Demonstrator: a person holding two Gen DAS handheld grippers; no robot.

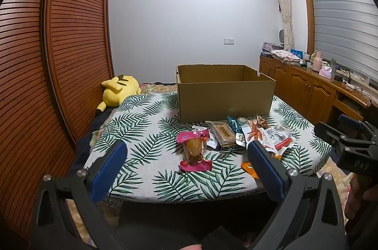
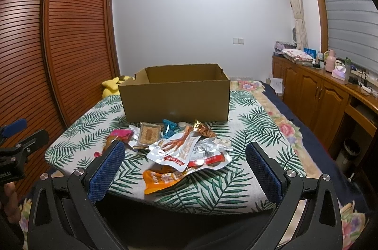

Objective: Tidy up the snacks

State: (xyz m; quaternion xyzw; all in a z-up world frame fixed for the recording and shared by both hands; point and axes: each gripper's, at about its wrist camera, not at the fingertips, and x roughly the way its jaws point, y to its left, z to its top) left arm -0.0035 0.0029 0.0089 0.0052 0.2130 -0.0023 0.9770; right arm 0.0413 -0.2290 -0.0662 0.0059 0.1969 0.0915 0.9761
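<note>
In the upper left of both views a slatted wooden wardrobe (image 1: 59, 37) filled the frame, with a yellow plush toy (image 1: 119, 90) lying below it at the bed's edge. The left gripper (image 1: 186, 155) hovered low in its own view, its blue fingers (image 1: 108, 169) spread wide and holding nothing, and between them sat a pink packet (image 1: 195, 150) with a brown, lumpy filling, lying alone on the leaf-print cover (image 1: 146, 131) of the bed. That packet looked light and soft with a slick film skin, so the flat sealed ends or the narrow waist would likely give the surest hold. Above it, at the frame's centre, stood an open cardboard box (image 1: 224, 94), nothing visible inside from this angle. Moving right, the snack pile (image 2: 184, 146) lay just in front of the box: a clear tray of something crumbly (image 2: 147, 134), a blue wrapper (image 2: 169, 128), silver pouches (image 2: 179, 150) overlapping one another, and an orange bag (image 2: 160, 179) nearest the camera. These were thin, crinkly and probably slippery where stacked, best pinched by a free edge. The right gripper (image 2: 184, 164) framed that pile with fingers (image 2: 263, 172) equally wide and empty. A wooden cabinet (image 2: 314, 94) ran along the right.
</note>
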